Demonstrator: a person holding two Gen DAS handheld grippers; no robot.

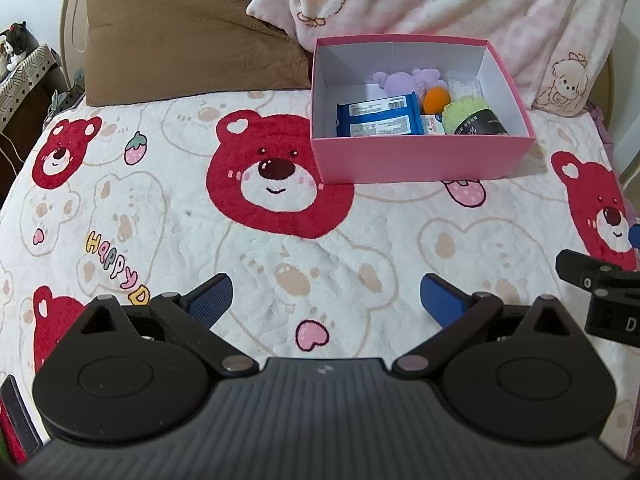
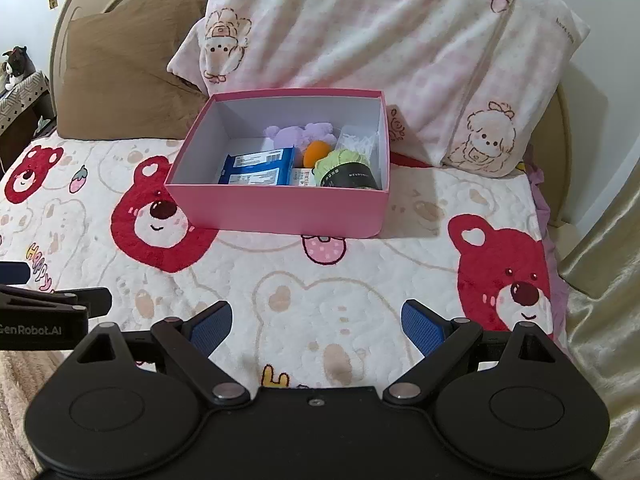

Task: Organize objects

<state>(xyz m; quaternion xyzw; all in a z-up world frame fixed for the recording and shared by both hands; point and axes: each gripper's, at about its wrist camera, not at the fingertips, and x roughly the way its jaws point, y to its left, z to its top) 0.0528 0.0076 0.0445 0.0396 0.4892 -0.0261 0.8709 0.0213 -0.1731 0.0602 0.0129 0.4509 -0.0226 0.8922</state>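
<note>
On the bear-print bedspread [image 1: 280, 264] both grippers' fingers gape wide, empty; only the right wrist shows a curtain [image 2: 600, 248].

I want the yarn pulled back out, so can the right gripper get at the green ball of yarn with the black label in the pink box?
Probably yes. The pink cardboard box is open-topped, the green yarn ball lies uncovered at its near right corner, and the right gripper is open and empty, with only bare blanket between.

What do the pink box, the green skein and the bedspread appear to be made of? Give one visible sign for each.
Pink box: probably matte cardboard, with thin, flat, sharply folded walls, white inside.
Green skein: looks like yarn, with wound strands and a dark paper-like band.
Bedspread: apparently plush quilted fabric, with a fuzzy nap and stitched outlines.
</note>
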